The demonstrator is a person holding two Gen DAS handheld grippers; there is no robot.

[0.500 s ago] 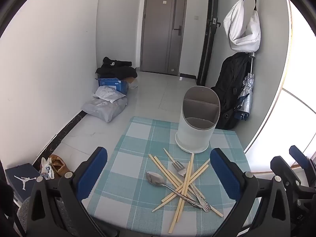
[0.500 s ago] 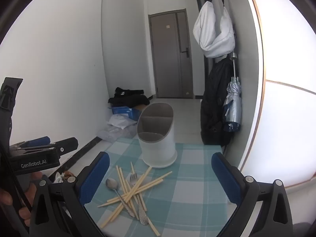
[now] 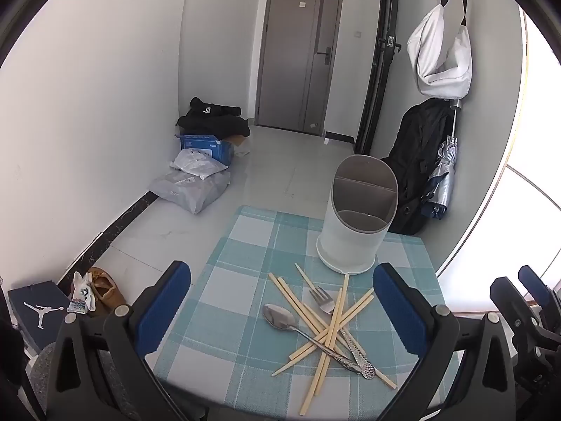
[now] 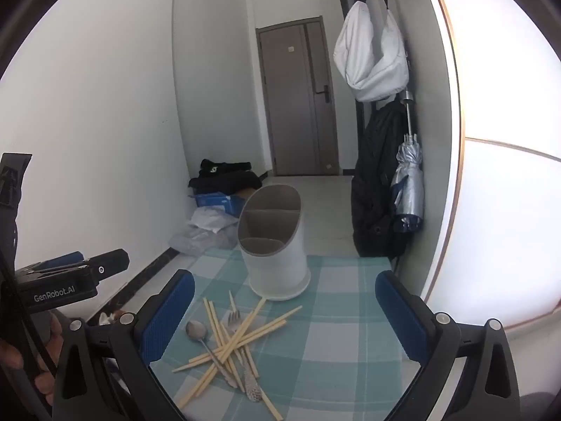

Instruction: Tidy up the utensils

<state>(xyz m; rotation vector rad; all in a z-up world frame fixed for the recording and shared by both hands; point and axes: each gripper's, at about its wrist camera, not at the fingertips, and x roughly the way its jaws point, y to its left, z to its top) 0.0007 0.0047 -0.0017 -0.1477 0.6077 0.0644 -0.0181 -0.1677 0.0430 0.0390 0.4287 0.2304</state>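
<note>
- Hovering above the near edge of the table [image 3: 245,245], left gripper [image 3: 282,310], jaws spread wide, blue pads [image 3: 163,307] gripping nothing.
- Hanging likewise over the near edge, right gripper [image 4: 284,312], jaws wide apart and holding nothing.
- Lying in a crossed heap towards the near edge of the checked tablecloth [image 4: 343,315]: wooden chopsticks [image 3: 333,326], a spoon [image 3: 280,317] and a fork [image 3: 324,301].
- Resting with its bowl on the cloth at the heap's left, the spoon, handle running under the sticks; fork tines pointing towards the holder.
- Standing upright near the far right corner, white utensil holder [image 3: 354,231], divided inside, one chopstick tip touching its base.
- Showing no utensils inside the holder's visible compartments.
- Hanging on the wall behind: a white bag [image 4: 371,59], a black backpack [image 3: 417,172] and a folded umbrella [image 4: 406,182].
</note>
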